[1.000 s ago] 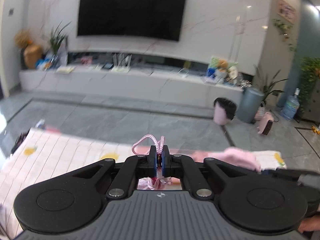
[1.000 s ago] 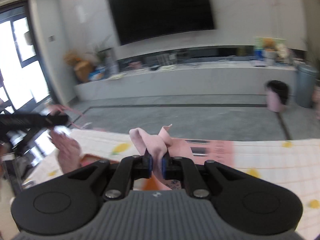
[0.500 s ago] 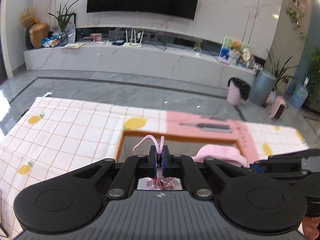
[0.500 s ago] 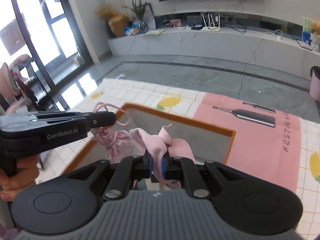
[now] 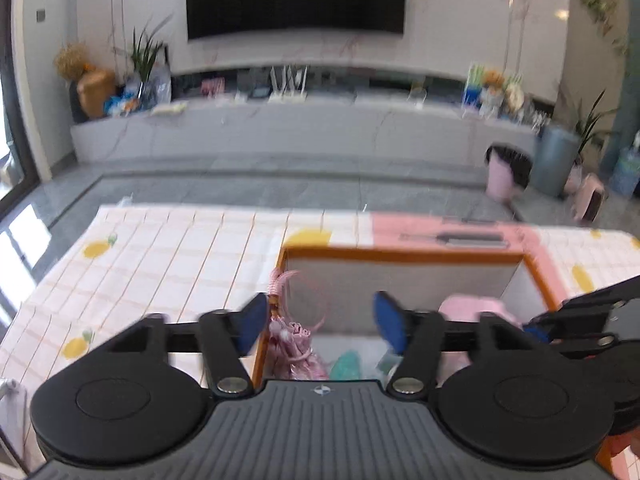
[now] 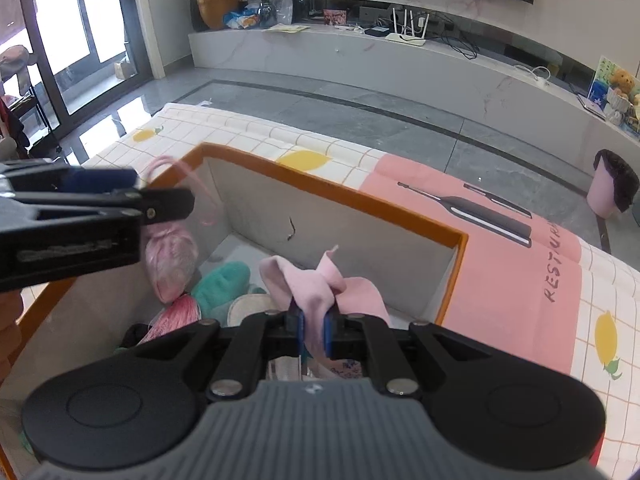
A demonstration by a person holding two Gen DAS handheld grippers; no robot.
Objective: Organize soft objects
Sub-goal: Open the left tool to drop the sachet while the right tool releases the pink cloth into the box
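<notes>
An orange-rimmed box (image 5: 400,254) (image 6: 328,188) with grey walls stands on the tablecloth. My left gripper (image 5: 320,320) (image 6: 164,192) hangs over its left side, jaws opening. The pink drawstring pouch (image 5: 292,340) (image 6: 172,256) dangles beside the left pad, its cord loose and not pressed. My right gripper (image 6: 314,328) (image 5: 592,312) is shut on a pink cloth (image 6: 316,292) (image 5: 472,308) above the box's middle. Inside lie a teal soft item (image 6: 224,284), a pink tasselled item (image 6: 176,316) and a pale pad (image 6: 248,308).
The box sits on a checked lemon-print tablecloth (image 6: 256,136) with a pink panel (image 6: 500,280) to its right. Beyond the table's far edge is grey floor, a long TV console (image 6: 400,60) and a pink bin (image 6: 608,188).
Both grippers came down over the box. My left jaws went from shut on the pouch's cord to wide apart, and the pouch now hangs free. The right stays shut on the cloth.
</notes>
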